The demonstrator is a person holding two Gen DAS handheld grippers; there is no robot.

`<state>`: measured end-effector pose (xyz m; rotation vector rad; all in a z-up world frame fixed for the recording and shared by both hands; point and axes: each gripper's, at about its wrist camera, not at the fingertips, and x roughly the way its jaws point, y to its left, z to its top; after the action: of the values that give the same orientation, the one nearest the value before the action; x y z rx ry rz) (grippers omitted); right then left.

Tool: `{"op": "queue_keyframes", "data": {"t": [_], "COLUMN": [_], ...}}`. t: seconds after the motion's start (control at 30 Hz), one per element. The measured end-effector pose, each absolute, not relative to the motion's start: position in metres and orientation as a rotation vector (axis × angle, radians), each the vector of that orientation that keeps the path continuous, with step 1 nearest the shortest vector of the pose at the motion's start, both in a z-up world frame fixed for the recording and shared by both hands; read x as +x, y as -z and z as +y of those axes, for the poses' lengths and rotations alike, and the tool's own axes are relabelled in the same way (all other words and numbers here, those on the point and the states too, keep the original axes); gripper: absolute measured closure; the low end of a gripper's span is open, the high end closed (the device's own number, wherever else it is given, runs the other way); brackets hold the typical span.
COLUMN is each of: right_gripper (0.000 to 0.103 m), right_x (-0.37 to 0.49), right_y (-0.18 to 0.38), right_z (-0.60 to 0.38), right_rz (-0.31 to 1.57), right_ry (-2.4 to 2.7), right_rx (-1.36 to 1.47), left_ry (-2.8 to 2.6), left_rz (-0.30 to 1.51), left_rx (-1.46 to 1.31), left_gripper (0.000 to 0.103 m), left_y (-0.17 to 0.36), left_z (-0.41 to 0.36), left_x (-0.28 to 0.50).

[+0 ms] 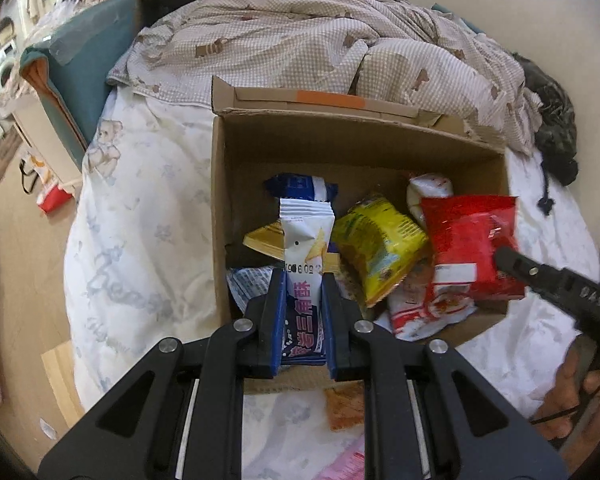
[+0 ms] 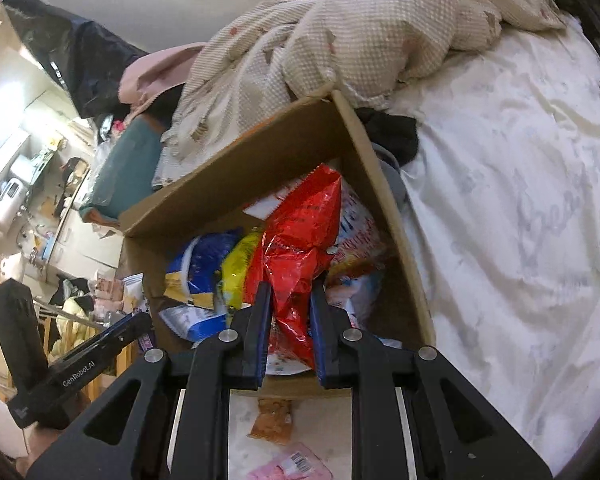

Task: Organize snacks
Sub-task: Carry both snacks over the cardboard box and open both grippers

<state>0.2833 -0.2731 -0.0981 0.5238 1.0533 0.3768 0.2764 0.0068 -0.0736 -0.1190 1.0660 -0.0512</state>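
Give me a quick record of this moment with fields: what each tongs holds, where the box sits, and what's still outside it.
left tongs: shut on white and blue snack packet, above the box
right tongs: shut on red snack bag, above the box
cardboard box: open, on the white bedsheet, several snacks inside
yellow snack bag: inside the box
outside the box: orange snack packet and pink packet on the sheet

My cardboard box [image 1: 220,184] sits on the bed sheet [image 1: 140,240], the rumpled quilt [image 1: 300,40] behind it at twelve o'clock. Snack packets [image 1: 380,236] lie inside. Another packet [image 1: 344,408] lies on the sheet at six o'clock, before the box.
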Motion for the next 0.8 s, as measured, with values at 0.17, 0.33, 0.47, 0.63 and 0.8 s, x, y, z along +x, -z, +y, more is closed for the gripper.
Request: {"op": "queue_keyframes", "data": {"t": [0.17,0.33,0.47,0.63,0.8], "right_gripper": [0.076,0.076,0.075,0.049,0.029], "right_x": [0.285,0.285,0.282,0.279,0.276], "right_y": [0.095,0.093,0.084,0.076,0.067], "right_z": [-0.271,-0.272,-0.275,-0.277,-0.276], "right_rz": [1.055,1.053,1.023,0.985,0.940], "right_ry": [-0.313,-0.287,-0.267,-0.260,-0.256], "right_rx": [0.439,0.424,0.414,0.418,0.401], "left_ry": [0.050,0.049,0.045,0.042,0.029], "left_rz": [1.066,1.050,1.027,1.033,1.030], "left_rx": [-0.128,-0.125,-0.106,-0.118,-0.137], "left_gripper": [0.089,0.088,0.088,0.088,0.054], "left_y": [0.079,0.077,0.075,0.074,0.071], "left_z": [0.007,0.006,0.006,0.008,0.011], "left_x": [0.277,0.277,0.275,0.274,0.273]}}
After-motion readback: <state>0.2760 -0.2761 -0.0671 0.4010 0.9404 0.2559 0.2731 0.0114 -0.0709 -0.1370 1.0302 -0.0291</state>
